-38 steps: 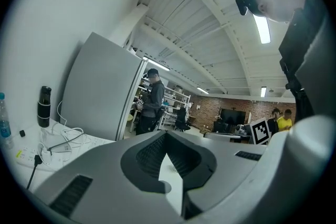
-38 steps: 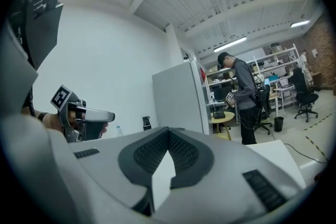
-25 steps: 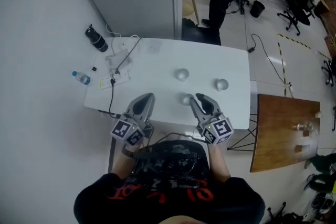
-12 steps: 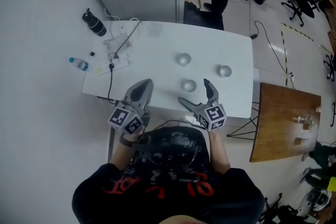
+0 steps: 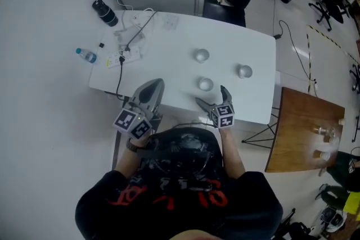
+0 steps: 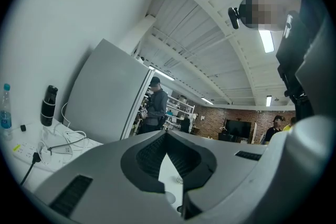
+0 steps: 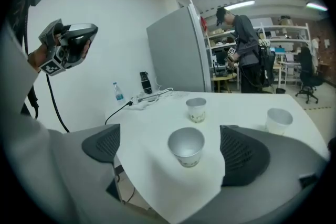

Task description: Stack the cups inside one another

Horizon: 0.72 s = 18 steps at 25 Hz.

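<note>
**The right claw [image 5: 211, 95] gapes at the nearest cup; nothing stacked yet**

The right claw has just been opening. It now stands spread wide at the lower middle of the head view, tilted down toward the counter [image 5: 169, 45]. The nearest cup [image 5: 205, 84] sits upright in line with its mouth. The pads do not touch the cup, and it looks to be just ahead of the tips rather than between them. The left claw [image 5: 153, 86] is pressed together on nothing, held level at the lower left, off the work.

By my reading the task is at its very start. All three paper cups stand apart and mouth-up: the nearest cup, the far cup [image 5: 201, 55] above it in the frame, and the right-hand cup [image 5: 244, 71] toward the counter's right side. None is nested in another, so a first pick and two nestings are probably left.

The nearest cup stands close to the counter's near edge, just under the right claw, so a clumsy nudge could push it off. The middle and right of the counter are bare between the cups and give open room. A power strip [image 5: 119, 59] and cables [image 5: 138, 36] crowd the upper left corner. A wooden table [image 5: 304, 137] stands beyond the right edge.
</note>
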Each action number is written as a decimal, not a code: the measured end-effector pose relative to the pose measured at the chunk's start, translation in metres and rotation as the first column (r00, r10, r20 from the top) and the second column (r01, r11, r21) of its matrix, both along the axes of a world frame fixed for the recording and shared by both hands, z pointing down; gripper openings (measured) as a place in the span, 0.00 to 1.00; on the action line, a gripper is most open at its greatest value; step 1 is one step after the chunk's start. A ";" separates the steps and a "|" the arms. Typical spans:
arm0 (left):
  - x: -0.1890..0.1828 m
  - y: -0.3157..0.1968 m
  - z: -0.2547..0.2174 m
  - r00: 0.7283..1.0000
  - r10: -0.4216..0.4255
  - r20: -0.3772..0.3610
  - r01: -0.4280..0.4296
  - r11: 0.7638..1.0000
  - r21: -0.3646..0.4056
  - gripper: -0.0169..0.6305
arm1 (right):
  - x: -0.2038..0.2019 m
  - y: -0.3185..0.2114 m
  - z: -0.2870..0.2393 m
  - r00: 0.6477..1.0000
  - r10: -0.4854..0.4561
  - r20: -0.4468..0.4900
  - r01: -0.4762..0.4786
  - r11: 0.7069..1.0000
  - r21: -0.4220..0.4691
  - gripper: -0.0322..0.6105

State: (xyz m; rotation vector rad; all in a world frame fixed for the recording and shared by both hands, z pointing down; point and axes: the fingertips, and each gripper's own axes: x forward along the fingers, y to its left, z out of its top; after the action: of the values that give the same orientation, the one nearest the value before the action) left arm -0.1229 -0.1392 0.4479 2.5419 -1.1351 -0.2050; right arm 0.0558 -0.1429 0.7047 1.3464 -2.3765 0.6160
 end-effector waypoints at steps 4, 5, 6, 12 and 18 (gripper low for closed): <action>-0.004 0.006 0.000 0.999 -0.017 -0.042 0.017 1.000 -0.013 0.03 | -0.006 0.005 0.017 0.994 -0.018 0.104 0.026 0.997 -0.078 0.98; -0.006 0.007 0.000 0.998 -0.019 -0.060 0.018 1.000 -0.016 0.03 | -0.007 0.005 0.020 0.993 -0.020 0.115 0.031 0.996 -0.089 0.98; -0.007 0.008 -0.001 0.997 -0.021 -0.071 0.020 1.000 -0.016 0.03 | -0.006 0.004 0.023 0.993 -0.018 0.116 0.029 0.995 -0.096 0.98; -0.011 0.012 0.001 0.996 -0.040 -0.077 0.038 0.999 -0.024 0.03 | 0.003 -0.005 0.044 0.999 -0.001 0.039 0.006 0.992 -0.126 0.95; -0.014 0.011 -0.003 0.996 -0.061 -0.063 0.061 0.998 -0.005 0.03 | 0.001 -0.011 0.062 0.995 -0.062 -0.079 0.050 0.989 -0.141 0.88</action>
State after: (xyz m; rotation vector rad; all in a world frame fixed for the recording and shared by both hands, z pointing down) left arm -0.1374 -0.1283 0.4447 2.4818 -1.1883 -0.2965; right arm 0.0566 -0.1541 0.7665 1.2183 -2.2523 0.6825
